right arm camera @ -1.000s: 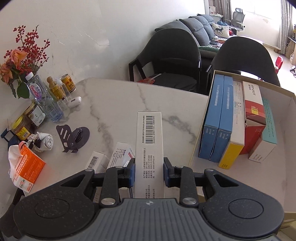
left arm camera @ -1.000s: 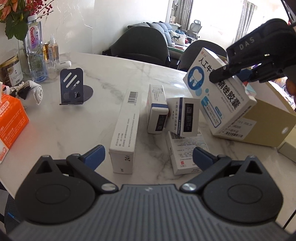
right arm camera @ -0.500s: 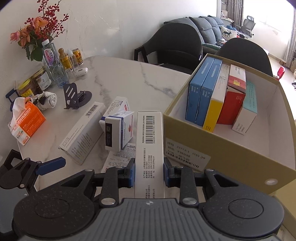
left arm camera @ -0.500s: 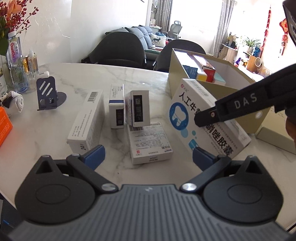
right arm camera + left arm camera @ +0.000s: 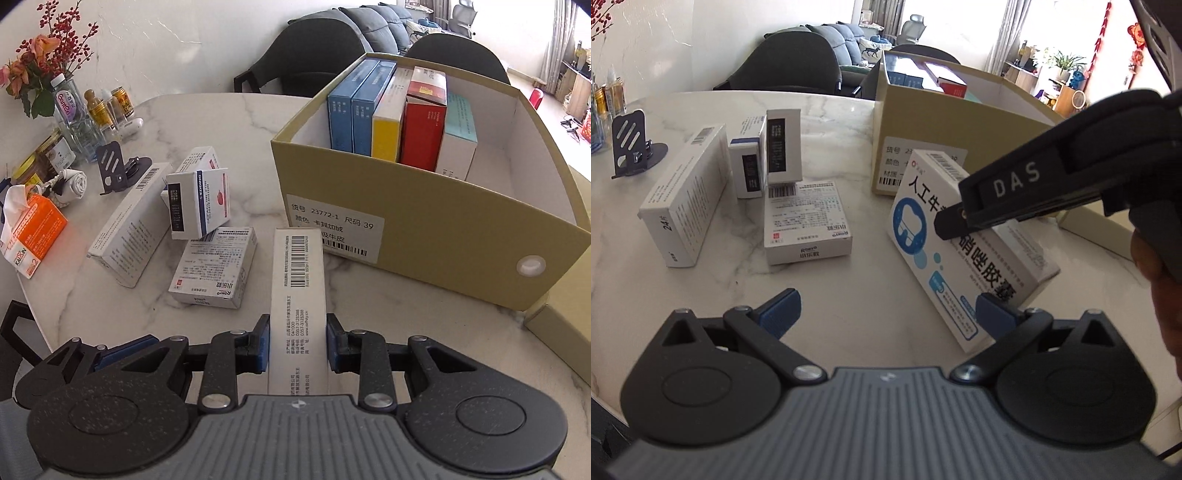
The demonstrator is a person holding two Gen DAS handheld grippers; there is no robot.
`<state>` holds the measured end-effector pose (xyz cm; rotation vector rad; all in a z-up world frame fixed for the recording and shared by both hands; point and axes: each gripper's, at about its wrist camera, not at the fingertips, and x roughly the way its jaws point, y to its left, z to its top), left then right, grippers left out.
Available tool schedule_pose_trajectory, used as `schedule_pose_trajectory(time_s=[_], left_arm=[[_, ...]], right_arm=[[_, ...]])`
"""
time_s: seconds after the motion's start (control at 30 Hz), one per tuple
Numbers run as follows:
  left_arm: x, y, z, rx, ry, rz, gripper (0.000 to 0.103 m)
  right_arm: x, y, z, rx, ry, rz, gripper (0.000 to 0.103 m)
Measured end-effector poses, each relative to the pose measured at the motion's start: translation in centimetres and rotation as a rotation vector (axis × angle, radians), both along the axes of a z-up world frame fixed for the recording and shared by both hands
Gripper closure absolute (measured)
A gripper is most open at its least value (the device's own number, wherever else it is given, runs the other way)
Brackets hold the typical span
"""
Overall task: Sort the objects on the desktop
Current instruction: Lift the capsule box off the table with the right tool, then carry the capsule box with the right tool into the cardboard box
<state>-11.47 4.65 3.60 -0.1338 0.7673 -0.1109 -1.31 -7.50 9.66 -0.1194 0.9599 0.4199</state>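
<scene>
My right gripper (image 5: 297, 343) is shut on a white-and-blue medicine box (image 5: 297, 288), its barcode edge pointing ahead. In the left wrist view this box (image 5: 960, 251) hangs tilted in front of the tan cardboard box (image 5: 923, 122), just above the marble table. My left gripper (image 5: 886, 312) is open and holds nothing; the held box's lower corner shows beside its right finger (image 5: 995, 314). On the table lie a long white box (image 5: 129, 225), a flat white box (image 5: 214, 269) and two small upright boxes (image 5: 199, 203). The cardboard box (image 5: 424, 229) holds several upright packs.
A dark phone stand (image 5: 114, 170), an orange tissue pack (image 5: 33, 236), bottles and a flower vase (image 5: 70, 107) line the table's left side. A tan lid (image 5: 557, 317) lies to the right of the cardboard box. Dark chairs stand behind the table. A hand (image 5: 1156, 277) holds the right gripper.
My right gripper has come down with the medicine box to just in front of the cardboard box. My left gripper has swung right and closer to the held box.
</scene>
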Motion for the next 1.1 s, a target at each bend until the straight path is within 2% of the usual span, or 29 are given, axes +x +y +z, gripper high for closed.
schedule_pose_trajectory(time_s=[0.17,0.3,0.47,0.5,0.6,0.87,1.03,1.1], left_arm=[[0.1,-0.4,0.0,0.008,0.002,0.012,0.000],[0.1,-0.7,0.1,0.034,-0.001,0.009,0.000],[0.4,-1.0,0.0,0.060,0.001,0.016,0.000],[0.5,-1.1,0.0,0.065,0.001,0.015,0.000],[0.7,-1.3,-0.1,0.063,0.003,0.011,0.000],[0.4,-1.5,-0.1,0.065,0.000,0.019,0.000],[0.1,-1.9,0.0,0.104,-0.018,0.025,0.000],[-0.1,-1.7,0.2,0.085,-0.016,0.021,0.000]], right_arm=[[-0.1,-0.3,-0.2,-0.016,0.010,0.013,0.070],[0.0,-0.8,-0.2,-0.010,0.018,0.033,0.064],[-0.2,-1.7,-0.3,0.021,0.041,0.052,0.065],[-0.2,-2.0,-0.4,0.030,0.044,0.049,0.069],[-0.1,-2.5,-0.4,0.055,0.051,0.039,0.070],[-0.1,-3.5,-0.6,0.122,0.041,-0.041,0.070],[-0.2,-3.9,-0.8,0.180,0.023,-0.111,0.070],[-0.3,-4.1,-0.9,0.202,0.016,-0.136,0.070]])
